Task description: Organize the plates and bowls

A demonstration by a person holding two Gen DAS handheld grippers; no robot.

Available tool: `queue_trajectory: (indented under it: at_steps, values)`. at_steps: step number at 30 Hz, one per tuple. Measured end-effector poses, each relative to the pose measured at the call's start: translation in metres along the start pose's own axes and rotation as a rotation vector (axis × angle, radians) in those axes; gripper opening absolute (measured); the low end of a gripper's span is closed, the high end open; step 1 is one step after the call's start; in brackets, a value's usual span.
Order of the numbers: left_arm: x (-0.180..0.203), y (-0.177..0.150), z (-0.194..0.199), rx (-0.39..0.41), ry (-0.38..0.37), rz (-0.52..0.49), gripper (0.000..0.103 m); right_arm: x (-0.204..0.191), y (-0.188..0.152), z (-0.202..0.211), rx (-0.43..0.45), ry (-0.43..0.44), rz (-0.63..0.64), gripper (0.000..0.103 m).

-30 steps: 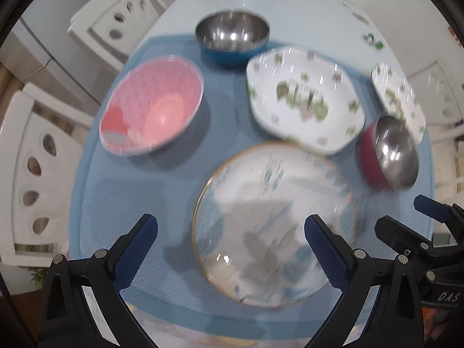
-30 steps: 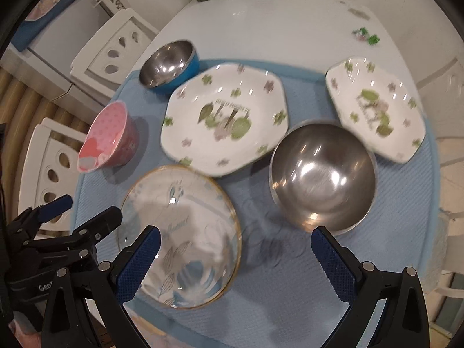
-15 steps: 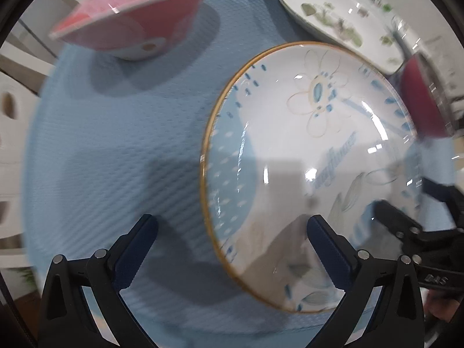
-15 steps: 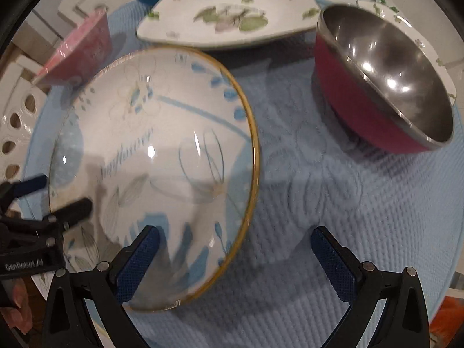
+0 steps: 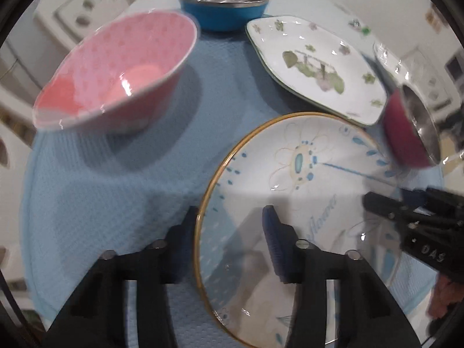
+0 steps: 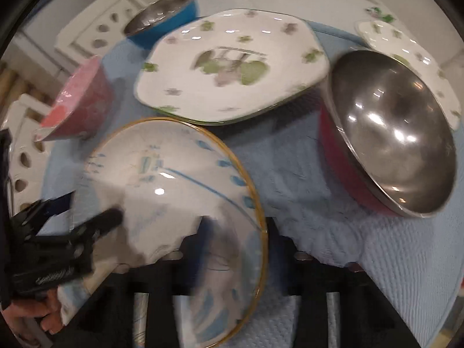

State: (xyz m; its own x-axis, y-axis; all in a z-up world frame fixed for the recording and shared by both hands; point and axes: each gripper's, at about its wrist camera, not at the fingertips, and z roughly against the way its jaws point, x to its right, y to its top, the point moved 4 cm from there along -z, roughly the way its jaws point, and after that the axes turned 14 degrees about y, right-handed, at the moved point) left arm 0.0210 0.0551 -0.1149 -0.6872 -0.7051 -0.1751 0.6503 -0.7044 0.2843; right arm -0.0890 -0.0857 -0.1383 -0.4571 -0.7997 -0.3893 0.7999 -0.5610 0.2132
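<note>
The round gold-rimmed plate (image 5: 304, 203) with its blue flower drawing lies on the blue mat (image 5: 116, 203), at the near edge of the spread, and both grippers are on it. The left gripper (image 5: 229, 226) straddles the plate's left rim, 1 finger outside on the mat and the other over the plate's face; its jaws have just been closing with the rim between them, but I cannot tell if the pads are pressing yet. The right gripper (image 6: 235, 232) straddles the opposite rim the same way, its jaws also just closing around the edge, and blur hides whether they have bitten.

Just behind the plate sits the large white floral plate (image 6: 232, 66), its edge almost touching the round one. To the right stands the red steel-lined bowl (image 6: 388, 133), near the round plate's rim. Behind that bowl is a smaller white floral plate (image 6: 406, 58). On the left of the mat is the pink bowl (image 5: 116, 72), apart from the round plate, and further back the blue steel-lined bowl (image 5: 223, 3). White chairs (image 6: 95, 29) stand along the table's left side. A hand (image 6: 34, 319) grips the left tool's handle.
</note>
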Motion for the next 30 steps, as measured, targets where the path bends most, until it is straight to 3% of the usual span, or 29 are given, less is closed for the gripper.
queue_trajectory:
  at_steps: [4,15,19,21,22,23,24,25,30]
  values:
    - [0.003,-0.004,0.004,-0.015,0.013,-0.043,0.041,0.003,0.002,-0.003,-0.05,0.033,0.013,0.034]
    - [-0.004,-0.078,0.022,-0.079,-0.013,-0.106,0.046,-0.018,-0.044,-0.009,-0.137,0.057,0.034,0.041]
    - [-0.008,-0.081,0.017,-0.097,-0.034,-0.07,0.05,-0.017,-0.031,-0.024,-0.136,0.093,0.023,0.055]
    - [-0.01,-0.073,0.011,-0.115,-0.064,-0.041,0.055,-0.026,-0.029,-0.035,-0.143,0.1,0.042,0.069]
    - [-0.006,-0.08,0.009,-0.117,-0.073,-0.032,0.056,-0.036,-0.027,-0.045,-0.151,0.108,0.061,0.085]
    - [-0.004,-0.083,0.007,-0.116,-0.074,-0.03,0.059,-0.044,-0.027,-0.05,-0.164,0.101,0.086,0.097]
    - [-0.005,-0.082,0.004,-0.113,-0.068,-0.033,0.063,-0.051,-0.025,-0.058,-0.183,0.068,0.125,0.101]
    - [-0.006,-0.082,0.003,-0.109,-0.063,-0.038,0.067,-0.057,-0.024,-0.067,-0.196,-0.005,0.173,0.103]
    - [0.011,-0.08,-0.013,-0.094,-0.049,-0.073,0.103,-0.056,-0.011,-0.075,-0.104,-0.015,0.144,0.103]
